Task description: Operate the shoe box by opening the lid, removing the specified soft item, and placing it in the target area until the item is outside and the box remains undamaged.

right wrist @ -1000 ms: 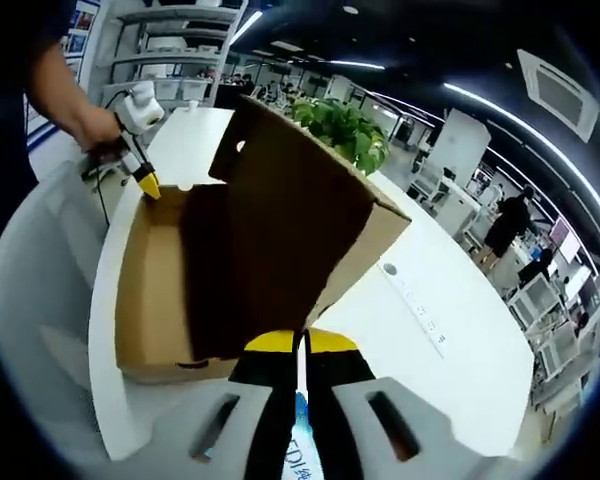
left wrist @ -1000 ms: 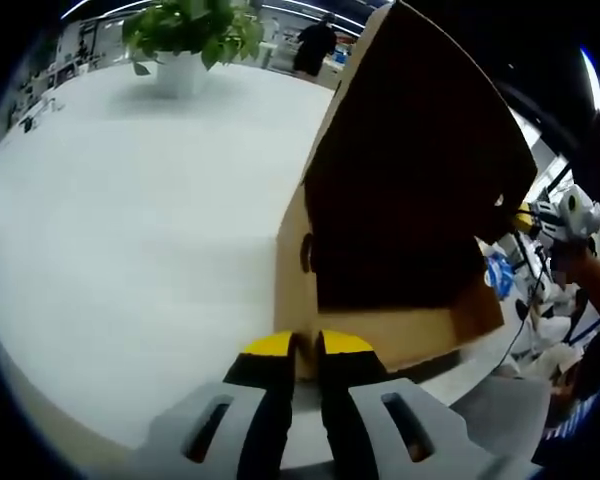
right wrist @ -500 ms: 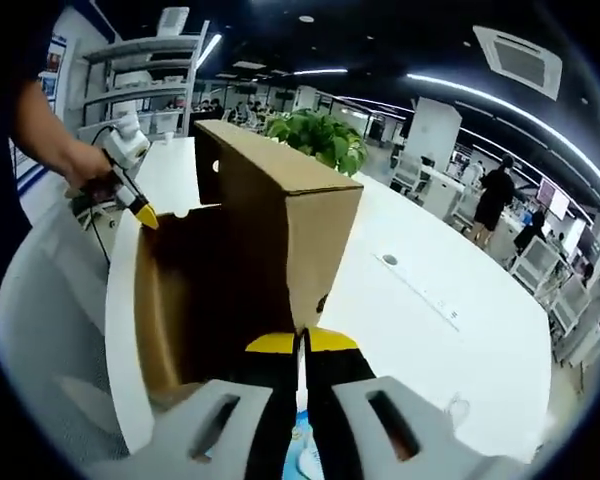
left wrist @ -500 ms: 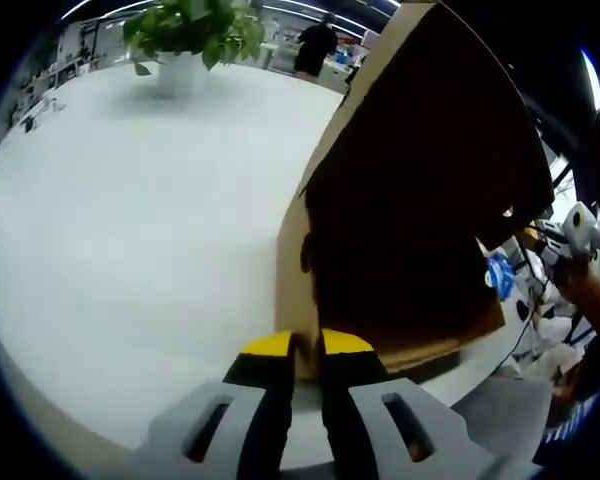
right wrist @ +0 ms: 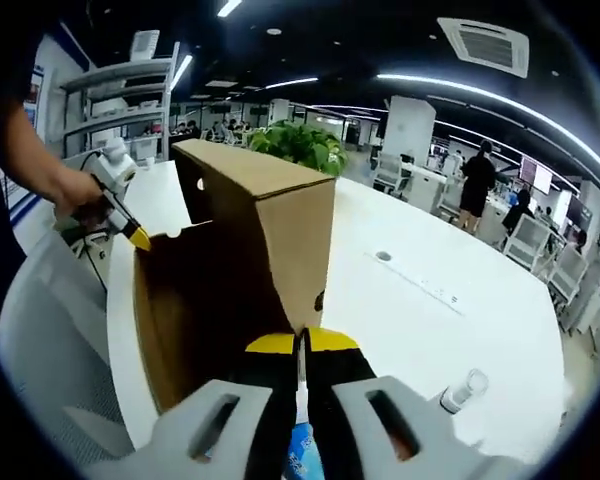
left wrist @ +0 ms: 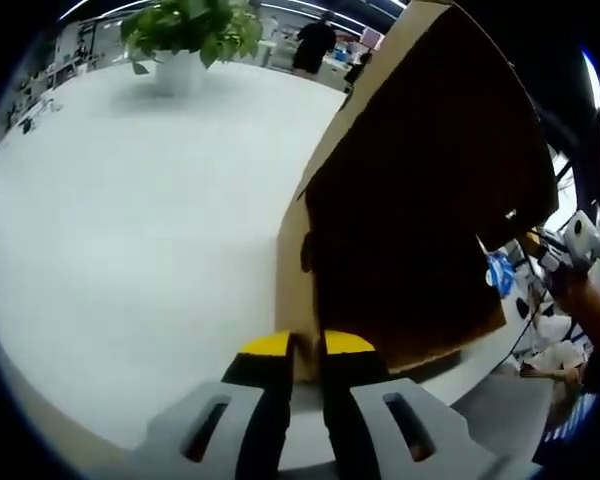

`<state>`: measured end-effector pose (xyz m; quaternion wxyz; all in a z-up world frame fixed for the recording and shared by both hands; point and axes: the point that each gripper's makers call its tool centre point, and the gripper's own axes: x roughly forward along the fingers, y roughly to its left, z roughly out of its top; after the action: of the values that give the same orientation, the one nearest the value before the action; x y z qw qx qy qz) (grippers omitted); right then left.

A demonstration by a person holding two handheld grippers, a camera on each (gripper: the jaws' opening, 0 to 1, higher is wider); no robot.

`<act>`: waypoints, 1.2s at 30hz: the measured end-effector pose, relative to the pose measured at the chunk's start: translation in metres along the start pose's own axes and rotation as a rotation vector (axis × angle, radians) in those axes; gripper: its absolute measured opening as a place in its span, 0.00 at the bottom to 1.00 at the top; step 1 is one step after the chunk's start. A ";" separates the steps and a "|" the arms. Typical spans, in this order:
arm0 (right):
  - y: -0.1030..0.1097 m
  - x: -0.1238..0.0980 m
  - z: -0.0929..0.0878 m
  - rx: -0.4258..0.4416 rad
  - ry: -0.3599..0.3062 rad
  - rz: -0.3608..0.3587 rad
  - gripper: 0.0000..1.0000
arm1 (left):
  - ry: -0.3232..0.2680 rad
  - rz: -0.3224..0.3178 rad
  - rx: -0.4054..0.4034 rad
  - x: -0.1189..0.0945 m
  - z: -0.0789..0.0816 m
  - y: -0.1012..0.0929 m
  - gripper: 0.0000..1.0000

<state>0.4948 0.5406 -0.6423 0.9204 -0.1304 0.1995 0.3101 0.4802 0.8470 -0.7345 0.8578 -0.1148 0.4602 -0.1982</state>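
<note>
Two hand-held grippers: the right hand-held gripper [right wrist: 301, 343] has its jaws together on an edge of the one shoe box [right wrist: 250, 250]; the left hand-held gripper [left wrist: 306, 345] pinches another edge. The box stands tipped on the white surface [left wrist: 130, 220] (one potted plant [left wrist: 185, 35] beyond).

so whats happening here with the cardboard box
A person is working a cardboard shoe box on a white table with two handheld tongs. The left tongs are pinched on the box's near edge; the right tongs are closed against the box's corner at the other end. The lid is swung up, showing a dark inside. No soft item can be seen yet. A potted plant stands further back.
</note>
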 end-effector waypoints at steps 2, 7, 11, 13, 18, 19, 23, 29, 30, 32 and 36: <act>0.001 0.000 -0.002 -0.005 -0.011 -0.012 0.00 | 0.004 -0.006 -0.005 0.001 0.000 0.000 0.08; 0.003 -0.002 -0.002 -0.007 -0.042 -0.057 0.00 | 0.010 -0.011 -0.010 0.001 0.000 0.000 0.08; 0.007 -0.004 -0.007 0.011 -0.057 -0.069 0.00 | 0.026 -0.016 -0.012 0.000 -0.002 0.000 0.08; 0.009 -0.006 -0.008 0.000 -0.060 -0.074 0.00 | 0.036 -0.022 -0.010 -0.001 -0.004 -0.002 0.08; 0.010 -0.005 -0.009 -0.029 -0.064 -0.084 0.00 | 0.019 -0.051 -0.020 -0.011 0.000 -0.007 0.10; 0.010 -0.005 -0.009 -0.029 -0.066 -0.085 0.00 | 0.014 -0.058 -0.021 -0.012 0.001 -0.008 0.11; 0.010 -0.006 -0.010 -0.023 -0.076 -0.095 0.00 | -0.010 -0.083 -0.008 -0.021 0.011 -0.017 0.13; 0.014 -0.007 -0.014 -0.053 -0.074 -0.097 0.00 | -0.069 -0.141 0.012 -0.038 0.032 -0.033 0.12; 0.014 -0.008 -0.015 -0.054 -0.074 -0.098 0.00 | -0.078 -0.149 0.016 -0.041 0.035 -0.035 0.11; 0.016 -0.008 -0.016 -0.057 -0.074 -0.096 0.00 | -0.097 -0.169 0.044 -0.045 0.040 -0.042 0.11; 0.019 -0.008 -0.019 -0.062 -0.073 -0.101 0.00 | -0.139 -0.180 0.129 -0.050 0.047 -0.049 0.11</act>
<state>0.4716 0.5441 -0.6574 0.9370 -0.1572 0.1492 0.2740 0.4831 0.8264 -0.6534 0.8719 -0.1139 0.3738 -0.2952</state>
